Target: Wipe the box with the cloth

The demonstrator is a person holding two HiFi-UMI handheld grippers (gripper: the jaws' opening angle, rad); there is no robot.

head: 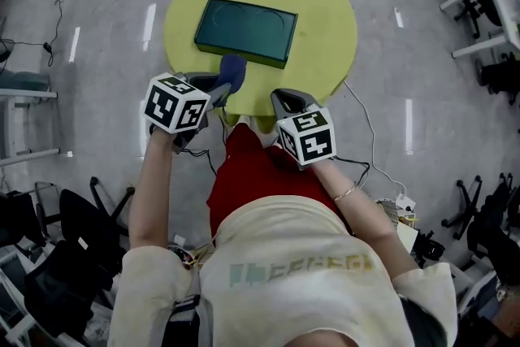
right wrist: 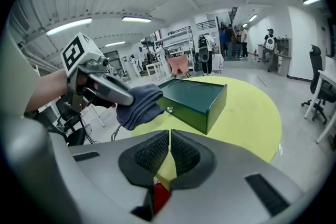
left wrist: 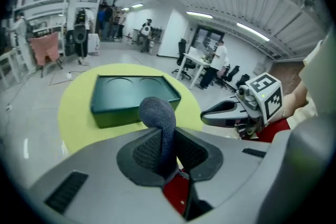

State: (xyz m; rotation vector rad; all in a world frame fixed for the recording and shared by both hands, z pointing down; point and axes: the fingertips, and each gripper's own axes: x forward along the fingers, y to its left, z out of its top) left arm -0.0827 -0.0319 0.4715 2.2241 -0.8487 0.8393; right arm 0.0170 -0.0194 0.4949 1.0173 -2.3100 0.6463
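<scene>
Closest in, left tool is clamped on a dark blue knitted cloth, bunched end poking forward, ready to rub the dark green rectangular box sitting mid round yellow tabletop just ahead. Right tool hangs pinched together, empty, probably just spare. Can't tell whether cloth touches box yet; box's far side is hidden.

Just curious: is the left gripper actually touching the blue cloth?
Touching. The left gripper view shows the cloth pinched between the left gripper's jaws.
</scene>
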